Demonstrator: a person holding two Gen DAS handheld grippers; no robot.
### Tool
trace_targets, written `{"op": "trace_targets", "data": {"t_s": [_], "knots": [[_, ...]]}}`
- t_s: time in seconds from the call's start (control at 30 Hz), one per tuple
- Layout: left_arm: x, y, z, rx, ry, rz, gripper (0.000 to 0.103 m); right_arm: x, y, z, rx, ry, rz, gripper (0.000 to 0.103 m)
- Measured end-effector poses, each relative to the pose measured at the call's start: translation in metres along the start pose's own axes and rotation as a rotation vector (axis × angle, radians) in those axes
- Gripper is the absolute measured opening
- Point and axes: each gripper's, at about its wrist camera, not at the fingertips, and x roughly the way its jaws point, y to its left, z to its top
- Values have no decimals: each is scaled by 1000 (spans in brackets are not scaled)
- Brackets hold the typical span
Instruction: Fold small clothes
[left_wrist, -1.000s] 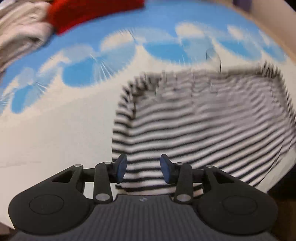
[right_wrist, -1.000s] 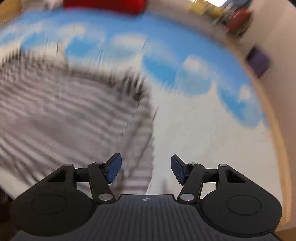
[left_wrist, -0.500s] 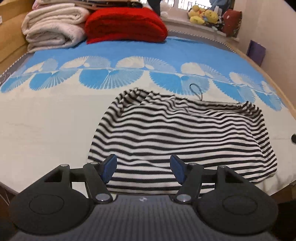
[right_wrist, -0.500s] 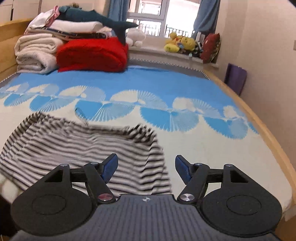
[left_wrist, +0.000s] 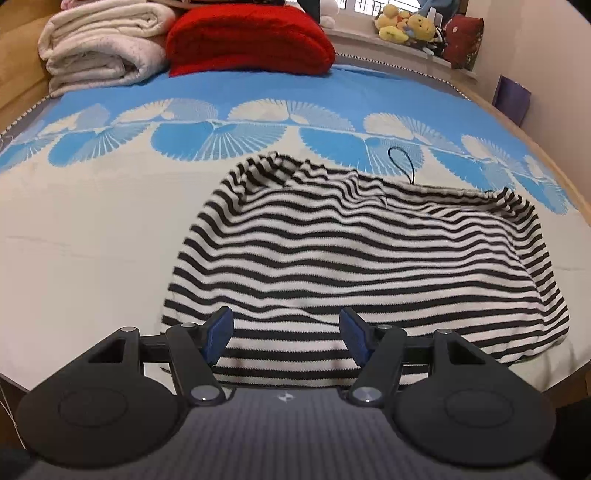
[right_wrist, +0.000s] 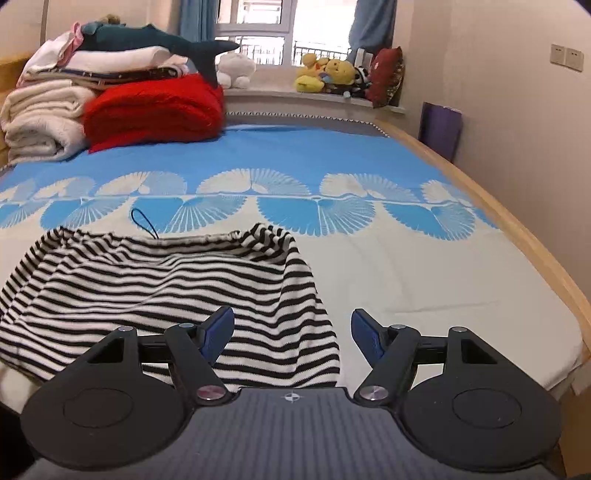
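Note:
A black-and-white striped garment (left_wrist: 351, 258) lies spread on the bed near its front edge, with a black drawstring loop (left_wrist: 402, 162) at its far side. It also shows in the right wrist view (right_wrist: 166, 288), at lower left. My left gripper (left_wrist: 286, 334) is open and empty, held above the garment's near hem. My right gripper (right_wrist: 291, 332) is open and empty, above the garment's right near corner.
The bed cover (right_wrist: 406, 266) is cream with blue fan prints. A red folded blanket (right_wrist: 155, 110) and stacked white blankets (right_wrist: 40, 122) lie at the bed's far end. Plush toys (right_wrist: 325, 74) sit on the windowsill. A wooden bed rail (right_wrist: 517, 240) runs along the right.
Both grippers pulled back and up from the garment and opened wider. The view went from blurred motion to steady. The garment lies still.

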Motion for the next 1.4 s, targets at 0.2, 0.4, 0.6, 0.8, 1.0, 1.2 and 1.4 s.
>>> {"op": "trace_targets", "data": {"t_s": [0.2, 0.4, 0.6, 0.8, 1.0, 1.2, 1.4], "knots": [[12, 4, 3, -24, 8, 17, 69, 16, 2, -6, 16, 38, -6, 72], [23, 20, 6, -162, 56, -8, 69, 17, 11, -12, -71, 39, -14, 72], [31, 24, 5, -197, 86, 11, 69, 19, 10, -13, -66, 42, -30, 72], [33, 27, 4, -214, 97, 16, 69, 22, 11, -14, -71, 51, -42, 72], [33, 27, 4, -218, 99, 12, 69, 23, 12, -15, -80, 50, -53, 72], [34, 32, 4, -256, 110, -4, 69, 23, 11, -16, -75, 47, -64, 72], [41, 46, 2, -358, 144, -16, 69, 23, 9, -14, -57, 38, -77, 72]]}}
